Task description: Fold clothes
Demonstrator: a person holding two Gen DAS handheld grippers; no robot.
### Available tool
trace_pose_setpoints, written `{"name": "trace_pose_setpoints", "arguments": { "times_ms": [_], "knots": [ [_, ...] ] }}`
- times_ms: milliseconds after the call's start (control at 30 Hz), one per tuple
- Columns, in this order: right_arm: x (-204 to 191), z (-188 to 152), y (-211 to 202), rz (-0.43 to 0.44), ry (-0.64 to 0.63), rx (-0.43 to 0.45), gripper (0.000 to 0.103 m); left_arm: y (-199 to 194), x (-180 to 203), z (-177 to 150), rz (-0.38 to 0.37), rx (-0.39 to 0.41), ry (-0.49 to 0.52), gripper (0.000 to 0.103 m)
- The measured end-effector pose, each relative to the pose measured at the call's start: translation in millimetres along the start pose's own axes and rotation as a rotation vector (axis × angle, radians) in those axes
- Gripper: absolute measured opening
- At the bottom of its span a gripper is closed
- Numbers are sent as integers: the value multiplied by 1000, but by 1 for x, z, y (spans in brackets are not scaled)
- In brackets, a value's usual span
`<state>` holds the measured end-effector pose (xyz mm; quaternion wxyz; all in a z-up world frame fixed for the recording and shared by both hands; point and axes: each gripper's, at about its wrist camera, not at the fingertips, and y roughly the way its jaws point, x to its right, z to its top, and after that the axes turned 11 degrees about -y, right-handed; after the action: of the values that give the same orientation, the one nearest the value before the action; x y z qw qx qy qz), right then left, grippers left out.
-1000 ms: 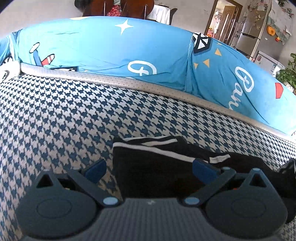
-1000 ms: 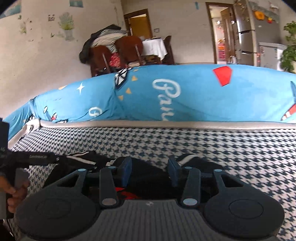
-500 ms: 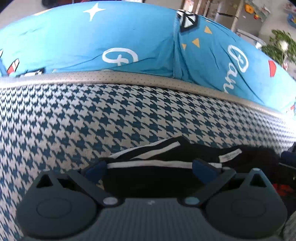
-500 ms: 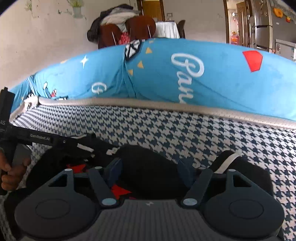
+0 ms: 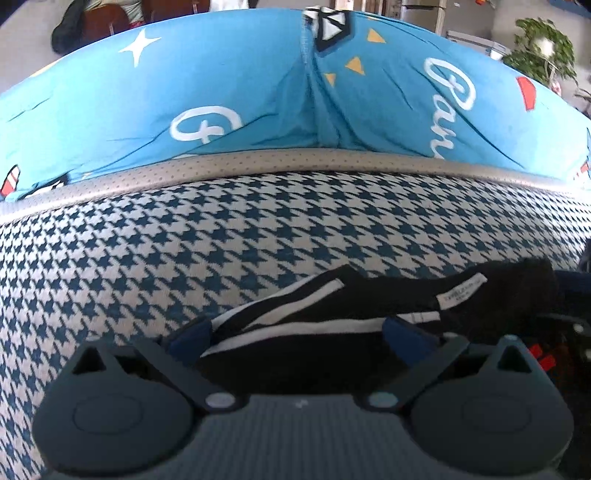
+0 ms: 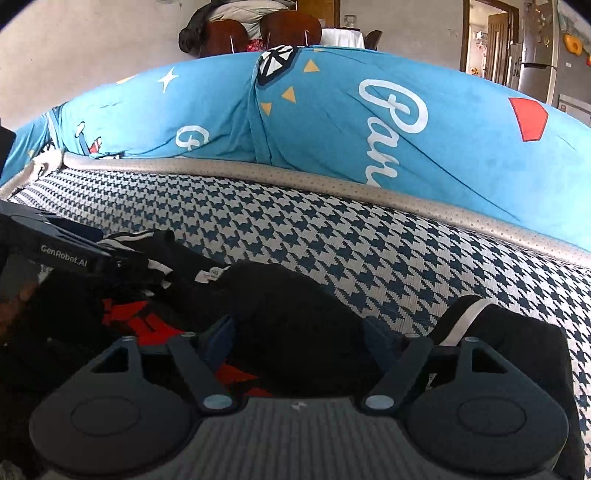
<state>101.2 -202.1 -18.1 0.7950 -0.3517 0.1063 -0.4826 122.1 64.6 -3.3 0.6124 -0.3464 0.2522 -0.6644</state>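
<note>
A black garment (image 5: 332, 354) with white stripes and a white label lies crumpled on the houndstooth seat (image 5: 258, 240). My left gripper (image 5: 299, 338) is open and low over its striped edge, with one blue finger on each side. In the right wrist view the same black garment (image 6: 288, 314) shows a red print at the left. My right gripper (image 6: 301, 341) straddles a hump of the black cloth. Its jaws are closing, and I see no pad pressing on the cloth. The left gripper (image 6: 74, 254) reaches onto the garment from the left, held by a person's hand (image 6: 14, 306).
A blue cushion cover (image 5: 258, 103) with white lettering rises behind the grey piped edge (image 5: 295, 162) of the seat. Houndstooth fabric lies bare beyond the garment. Chairs (image 6: 258, 29), a doorway and a fridge (image 6: 543, 62) stand far behind.
Both grippers have come down closer onto the black garment. The right jaws stand wider than a second ago. The left view has rolled, and more of the striped edge now lies between its fingers.
</note>
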Motion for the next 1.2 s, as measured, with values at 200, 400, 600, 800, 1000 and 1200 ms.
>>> {"name": "trace_pose_setpoints", "arguments": {
  "times_ms": [200,400,600,800,1000,1200],
  "knots": [
    [-4,0,10,-4,-27,-13,35,-1,12,-5,-29,6,54,73],
    [-7,3,12,-15,-44,3,17,-8,23,-8,-46,18,91,34],
    [-4,12,4,-41,-11,69,14,-12,35,-7,-10,74,102,17],
    [5,30,-6,-78,49,181,13,-19,36,5,86,194,41,15],
    [19,53,-20,-201,122,367,13,-42,31,34,129,391,-105,18],
    [37,52,-3,-183,208,304,42,-35,25,40,179,380,-141,40]
  ]
}}
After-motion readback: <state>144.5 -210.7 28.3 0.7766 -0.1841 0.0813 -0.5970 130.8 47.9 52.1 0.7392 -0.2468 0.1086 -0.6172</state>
